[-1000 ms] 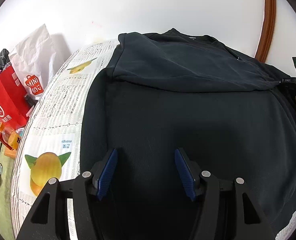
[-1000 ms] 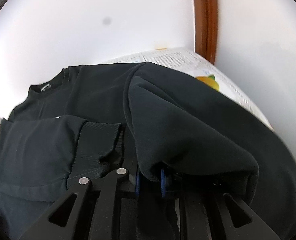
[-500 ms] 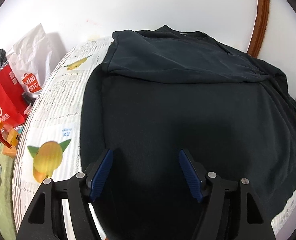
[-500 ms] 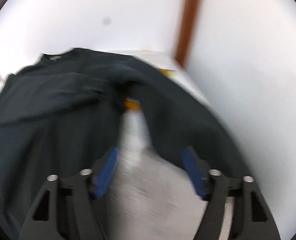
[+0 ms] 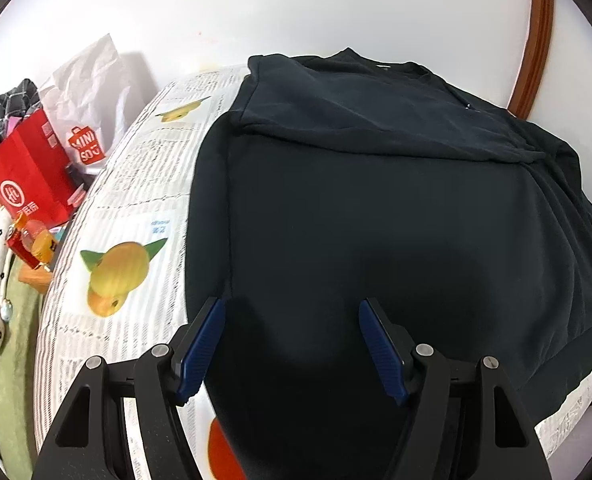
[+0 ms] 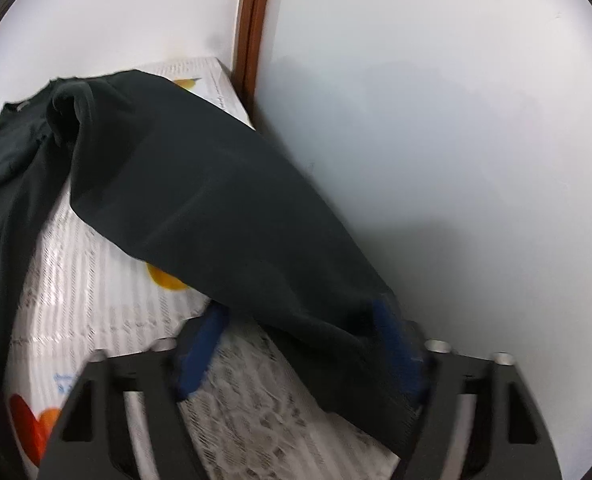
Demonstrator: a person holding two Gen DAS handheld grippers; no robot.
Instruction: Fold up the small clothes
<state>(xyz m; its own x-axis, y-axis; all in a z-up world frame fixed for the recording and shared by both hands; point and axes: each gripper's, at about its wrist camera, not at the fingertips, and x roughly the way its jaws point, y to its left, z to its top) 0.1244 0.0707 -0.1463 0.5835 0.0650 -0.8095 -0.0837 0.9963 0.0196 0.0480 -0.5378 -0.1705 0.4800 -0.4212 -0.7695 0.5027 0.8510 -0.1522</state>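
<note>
sweatshirt (image 5: 375, 208) lies on the tabletop (image 5: 136, 184); left hand-held gripper (image 5: 292, 344) gapes empty above it at 6 o'clock. right hand-held gripper (image 6: 299, 344), blurred, has just been closing, the sleeve (image 6: 216, 208) between its jaws, not pinched.

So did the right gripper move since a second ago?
Yes. The right gripper swung right, toward the wall: the brown door frame slid left in its view. Its jaws have just been closing around the sweatshirt sleeve.
</note>
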